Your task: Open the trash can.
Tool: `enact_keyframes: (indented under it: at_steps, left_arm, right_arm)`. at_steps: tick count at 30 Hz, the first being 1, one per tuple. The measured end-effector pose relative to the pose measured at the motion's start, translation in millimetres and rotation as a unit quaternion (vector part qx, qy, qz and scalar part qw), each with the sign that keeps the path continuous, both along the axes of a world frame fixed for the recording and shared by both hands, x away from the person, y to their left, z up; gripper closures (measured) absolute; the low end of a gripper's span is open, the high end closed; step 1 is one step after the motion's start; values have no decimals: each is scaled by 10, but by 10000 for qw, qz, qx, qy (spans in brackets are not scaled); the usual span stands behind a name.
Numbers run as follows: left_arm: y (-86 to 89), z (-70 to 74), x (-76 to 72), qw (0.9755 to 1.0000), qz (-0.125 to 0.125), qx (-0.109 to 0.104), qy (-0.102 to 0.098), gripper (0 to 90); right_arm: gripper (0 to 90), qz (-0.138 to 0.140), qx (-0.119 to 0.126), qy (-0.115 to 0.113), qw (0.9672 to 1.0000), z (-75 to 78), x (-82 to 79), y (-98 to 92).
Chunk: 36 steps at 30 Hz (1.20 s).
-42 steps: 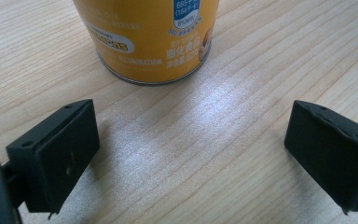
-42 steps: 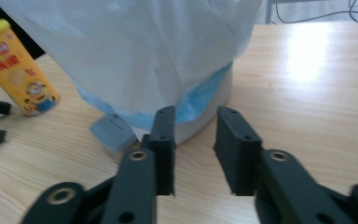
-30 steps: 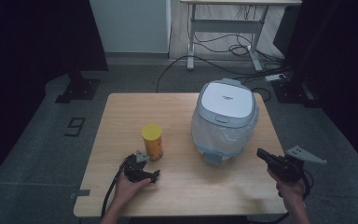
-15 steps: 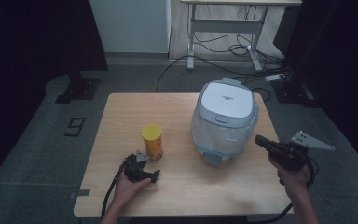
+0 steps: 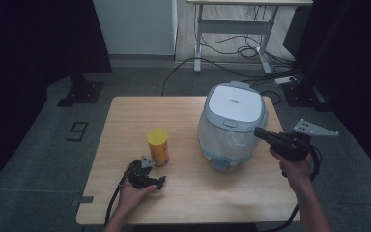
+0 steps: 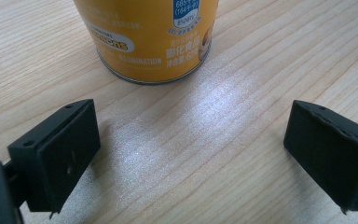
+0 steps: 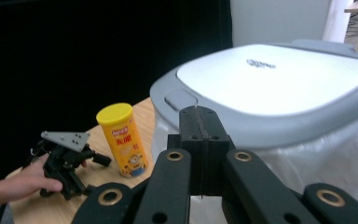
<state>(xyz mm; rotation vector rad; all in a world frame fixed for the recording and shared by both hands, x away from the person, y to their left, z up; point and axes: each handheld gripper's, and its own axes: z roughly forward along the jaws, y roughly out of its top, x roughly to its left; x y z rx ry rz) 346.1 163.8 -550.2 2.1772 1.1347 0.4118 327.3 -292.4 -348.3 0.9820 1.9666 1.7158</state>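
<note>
On the light wooden table [image 5: 188, 113], the left gripper [image 6: 191, 154] rests near the front edge, jaws wide apart before the yellow cylindrical snack can [image 6: 149, 37]; the right gripper [image 7: 199, 140], jaws pressed together, is beside the grey-lidded rice cooker [image 5: 233, 121] toward the right edge.

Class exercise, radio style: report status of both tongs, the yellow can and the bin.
Left tongs open, low on table before yellow can. Right tongs shut, empty, raised beside closed bin. Nothing between.

It looked like a lab or recording studio: black curtains [image 5: 34, 53] hung on both sides, a lone wooden worktop [image 5: 125, 121] stood on grey carpet [image 5: 38, 145], and loose cables [image 5: 222, 48] lay beneath a height-adjustable desk [image 5: 232, 14] behind it.
</note>
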Motion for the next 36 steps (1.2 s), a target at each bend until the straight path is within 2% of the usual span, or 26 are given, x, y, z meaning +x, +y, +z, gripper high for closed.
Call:
enact_keyframes:
  at_steps: [8, 14, 24, 27, 36]
  left_arm:
    - [0, 0, 0, 10000, 0, 2, 1, 33]
    - [0, 0, 0, 10000, -1, 1, -1, 33]
    - [0, 0, 0, 10000, -3, 4, 1, 33]
    - [0, 0, 0, 10000, -3, 4, 1, 33]
    - [1, 0, 0, 10000, -3, 5, 1, 33]
  right_arm:
    - [893, 73, -107, 95, 9999, 58, 157, 112]
    - [893, 120, -50, 171, 9998, 94, 276, 201]
    - [893, 242, -117, 286, 9992, 73, 398, 374]
    - [892, 360, -202, 290, 9987, 71, 435, 451]
    - [891, 419, -261, 395, 9980, 35, 516, 558]
